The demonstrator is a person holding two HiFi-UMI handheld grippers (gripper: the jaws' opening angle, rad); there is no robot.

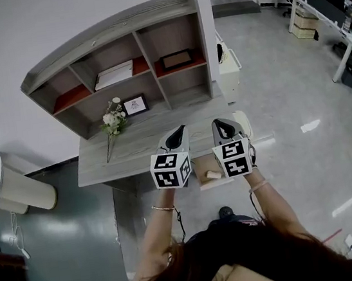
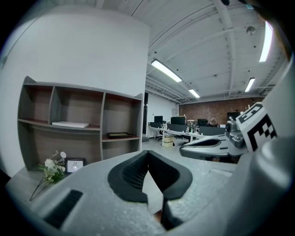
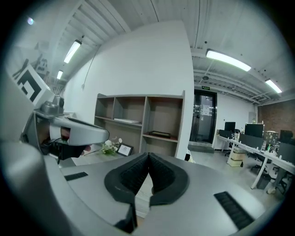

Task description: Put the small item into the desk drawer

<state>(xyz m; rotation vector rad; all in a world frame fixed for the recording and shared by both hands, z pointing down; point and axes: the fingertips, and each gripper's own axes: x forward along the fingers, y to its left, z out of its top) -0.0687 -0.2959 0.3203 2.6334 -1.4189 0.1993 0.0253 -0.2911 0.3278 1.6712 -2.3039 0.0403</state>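
Observation:
A small beige cylinder-shaped item (image 1: pixel 214 175) lies in the open light-wood drawer (image 1: pixel 203 167) under the front edge of the grey desk (image 1: pixel 132 150). I hold both grippers side by side just above the drawer, pointing at the desk. In the head view the item shows between their marker cubes. My left gripper (image 1: pixel 176 133) (image 2: pixel 147 153) is shut with nothing between its pads. My right gripper (image 1: pixel 220 124) (image 3: pixel 148 155) is shut and empty too. Most of the drawer is hidden under the grippers.
A shelf hutch (image 1: pixel 147 27) stands at the back of the desk, holding a white book (image 1: pixel 113 74) and a dark tray (image 1: pixel 177 59). Flowers (image 1: pixel 114 120) and a small picture frame (image 1: pixel 135 104) sit on the desktop. A white lamp shade (image 1: pixel 10 186) is at the left.

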